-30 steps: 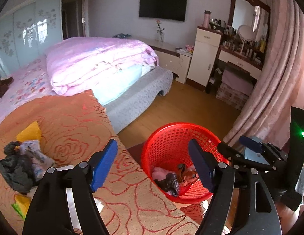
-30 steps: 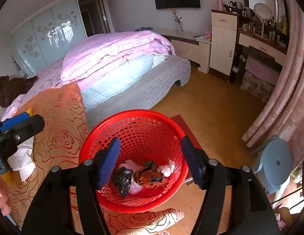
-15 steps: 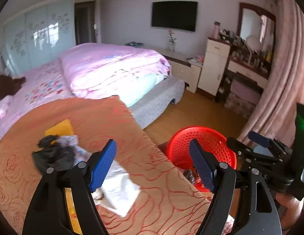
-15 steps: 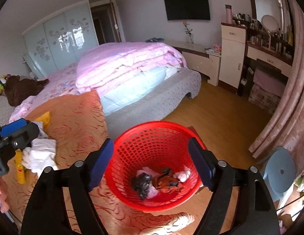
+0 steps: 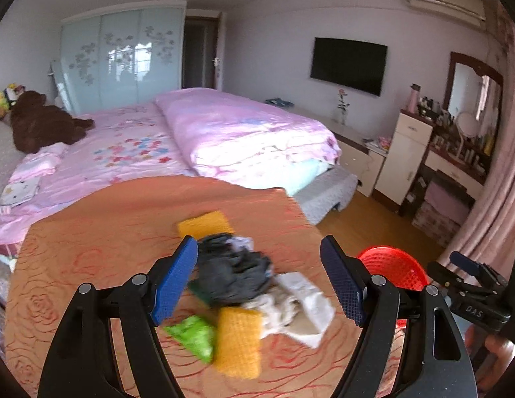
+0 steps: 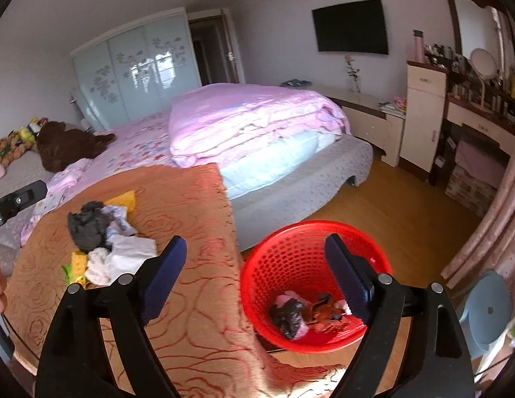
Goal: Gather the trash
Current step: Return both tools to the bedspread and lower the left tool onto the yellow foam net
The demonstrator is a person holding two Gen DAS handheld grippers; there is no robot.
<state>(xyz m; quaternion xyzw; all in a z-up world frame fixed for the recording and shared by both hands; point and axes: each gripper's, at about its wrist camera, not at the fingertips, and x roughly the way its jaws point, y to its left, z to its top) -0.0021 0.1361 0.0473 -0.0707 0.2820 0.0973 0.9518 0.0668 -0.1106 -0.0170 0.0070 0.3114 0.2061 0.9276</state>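
Observation:
A pile of trash lies on the orange rose-patterned table cover [image 5: 91, 232]: a crumpled black bag [image 5: 234, 273], white tissues [image 5: 300, 301], yellow sponges [image 5: 239, 341] and a green scrap [image 5: 192, 333]. My left gripper [image 5: 259, 282] is open and empty, its jaws standing either side of the black bag, above it. My right gripper [image 6: 257, 280] is open and empty above the table edge, beside the red basket [image 6: 310, 242] on the floor. The basket holds a black bag [image 6: 287, 315] and brown and pink scraps. The pile also shows in the right wrist view [image 6: 101, 242].
A bed with a pink duvet [image 5: 244, 132] stands behind the table. A dresser with mirror [image 5: 470, 139] and pink curtains [image 6: 489, 225] are at the right. A light blue stool [image 6: 488, 311] stands by the basket. Wooden floor lies between bed and dresser.
My left gripper has swung left from the basket to over the trash pile on the table. My right gripper has lifted and drawn back from the basket. Both stay open.

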